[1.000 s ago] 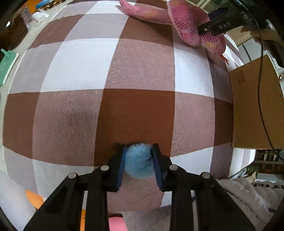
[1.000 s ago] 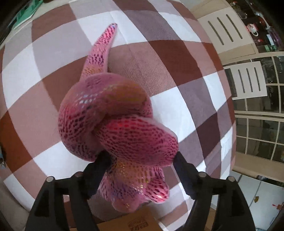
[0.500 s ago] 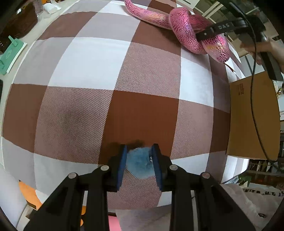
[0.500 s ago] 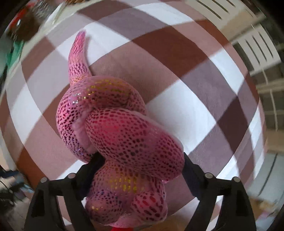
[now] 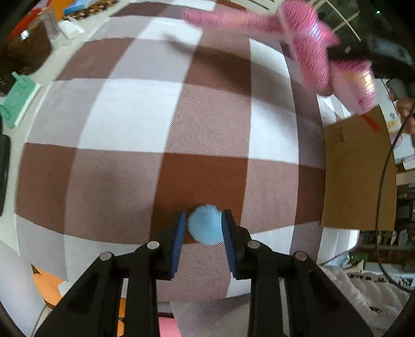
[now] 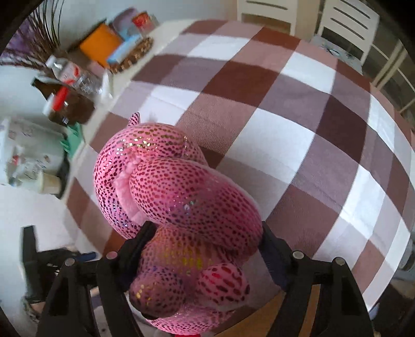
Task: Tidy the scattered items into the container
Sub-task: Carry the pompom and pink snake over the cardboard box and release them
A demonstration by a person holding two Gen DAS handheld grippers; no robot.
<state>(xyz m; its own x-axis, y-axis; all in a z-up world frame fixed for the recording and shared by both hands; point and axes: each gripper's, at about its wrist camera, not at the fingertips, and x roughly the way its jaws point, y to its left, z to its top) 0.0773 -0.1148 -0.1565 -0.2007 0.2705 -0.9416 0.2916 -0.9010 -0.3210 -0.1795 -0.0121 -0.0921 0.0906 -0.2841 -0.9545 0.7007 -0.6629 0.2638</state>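
Observation:
My left gripper (image 5: 204,225) is shut on a fluffy light-blue pom-pom ball (image 5: 205,223) and holds it just above the checked tablecloth (image 5: 135,111). My right gripper (image 6: 205,241) is shut on a knotted pink sequinned plush snake (image 6: 176,197) and holds it in the air. In the left wrist view the snake (image 5: 319,59) is blurred at the top right, above the flap of a brown cardboard box (image 5: 358,171) at the table's right edge.
Clutter lines the table's far side: a wicker tray with boxes (image 6: 122,49), a plastic bottle (image 6: 75,75), a green item (image 5: 18,103). White chairs (image 6: 347,23) stand beyond the table. White bedding (image 5: 363,293) lies at the lower right.
My right gripper has lifted the snake off the cloth and swung it toward the box. My left gripper keeps its hold on the ball and has risen slightly.

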